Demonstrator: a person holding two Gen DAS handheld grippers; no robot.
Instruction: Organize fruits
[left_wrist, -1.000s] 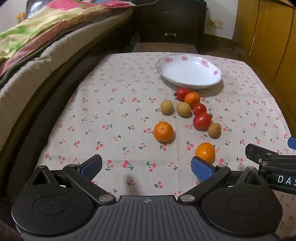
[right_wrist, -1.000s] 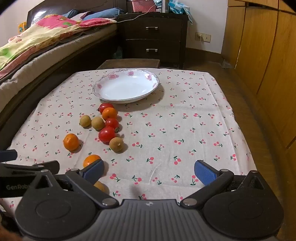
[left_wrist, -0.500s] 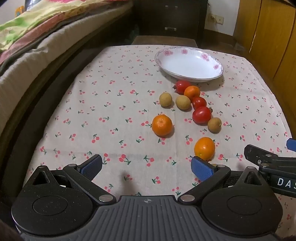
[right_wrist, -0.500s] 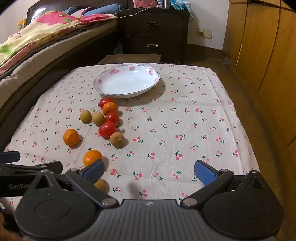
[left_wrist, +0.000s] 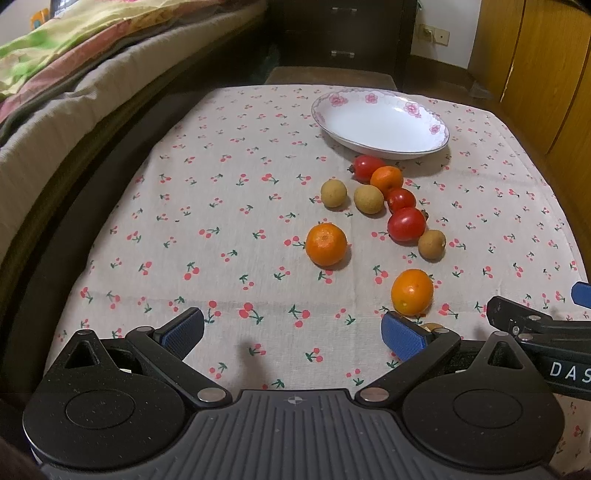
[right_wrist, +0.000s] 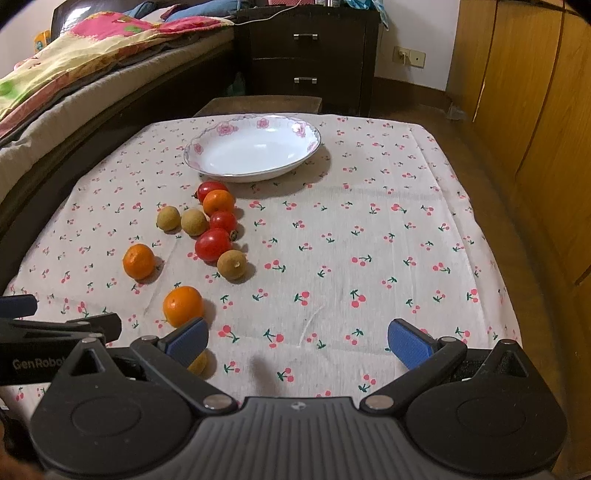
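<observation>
Both claws, the left claw (left_wrist: 291, 330) and the right claw (right_wrist: 297, 341), hang spread wide and empty over the desk (right_wrist: 369, 240). The fruits (right_wrist: 212, 243) lie loose at 10 o'clock of the right claw, the white plate (right_wrist: 255, 151) beyond them at 12 o'clock.

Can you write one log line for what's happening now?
left tongs open, empty | right tongs open, empty | plate empty | fruits on cloth

Oranges (left_wrist: 326, 243), red tomatoes (left_wrist: 406, 224) and tan longans (left_wrist: 333, 192) lie loosely clustered just before the empty flowered plate (left_wrist: 439, 130).
</observation>
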